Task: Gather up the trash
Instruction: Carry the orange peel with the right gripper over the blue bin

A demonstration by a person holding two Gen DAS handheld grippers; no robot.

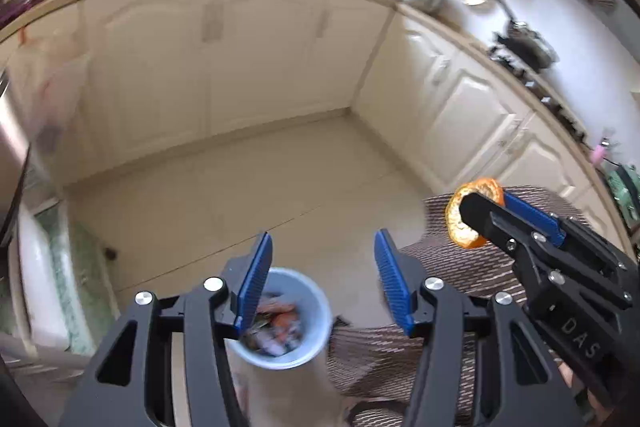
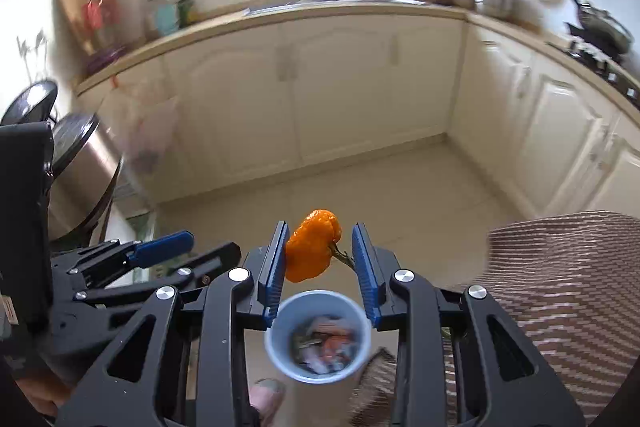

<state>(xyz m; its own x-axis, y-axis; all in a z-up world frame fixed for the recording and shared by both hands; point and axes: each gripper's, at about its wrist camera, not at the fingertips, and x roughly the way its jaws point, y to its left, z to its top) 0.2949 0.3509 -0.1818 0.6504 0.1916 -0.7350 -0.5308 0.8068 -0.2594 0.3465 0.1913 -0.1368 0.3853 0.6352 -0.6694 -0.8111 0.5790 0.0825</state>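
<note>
Right gripper (image 2: 318, 259) carrying curled orange citrus peel (image 2: 314, 245) over trash cup
Peel held between its part-closed pads; round pale-blue plastic cup (image 2: 318, 337) of scraps directly below and nearer it; left gripper (image 1: 324, 283) open, empty

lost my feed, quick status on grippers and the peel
Left gripper open, empty. Right gripper carrying orange peel, above trash bin. Nothing in the way.

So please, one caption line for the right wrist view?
Right gripper carries an orange peel above a small trash bin on the kitchen floor.
</note>
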